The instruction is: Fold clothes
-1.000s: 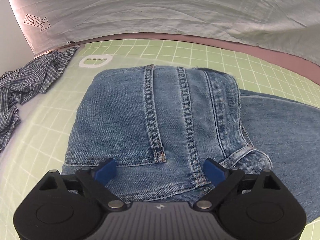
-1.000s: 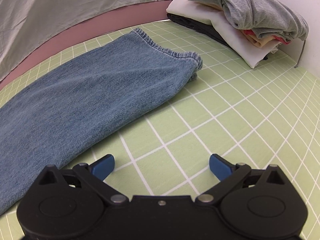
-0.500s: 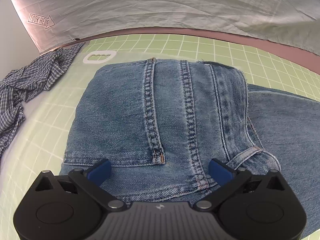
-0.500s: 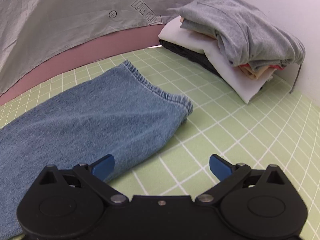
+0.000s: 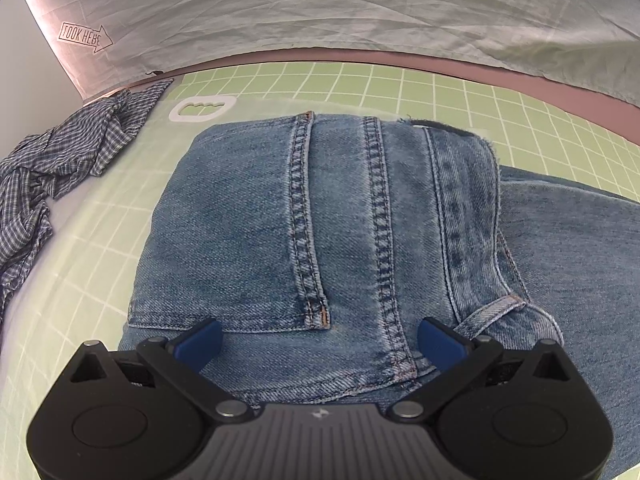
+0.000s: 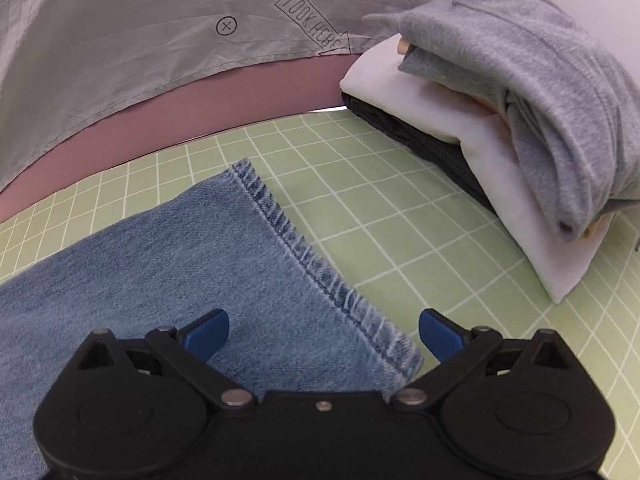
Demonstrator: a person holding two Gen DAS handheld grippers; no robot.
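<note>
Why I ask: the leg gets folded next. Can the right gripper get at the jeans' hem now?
Probably yes: the right gripper stands open over the hem, nothing lying between them.

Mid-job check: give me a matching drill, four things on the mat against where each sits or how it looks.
1. jeans
2. checked shirt
3. grey top
4. white ring

A. crumpled at the mat's left edge
B. crowns the folded stack
C. flat beyond the waistband
D. spread out under both open grippers

Pairs: 1-D, 2-A, 3-B, 4-C
</note>
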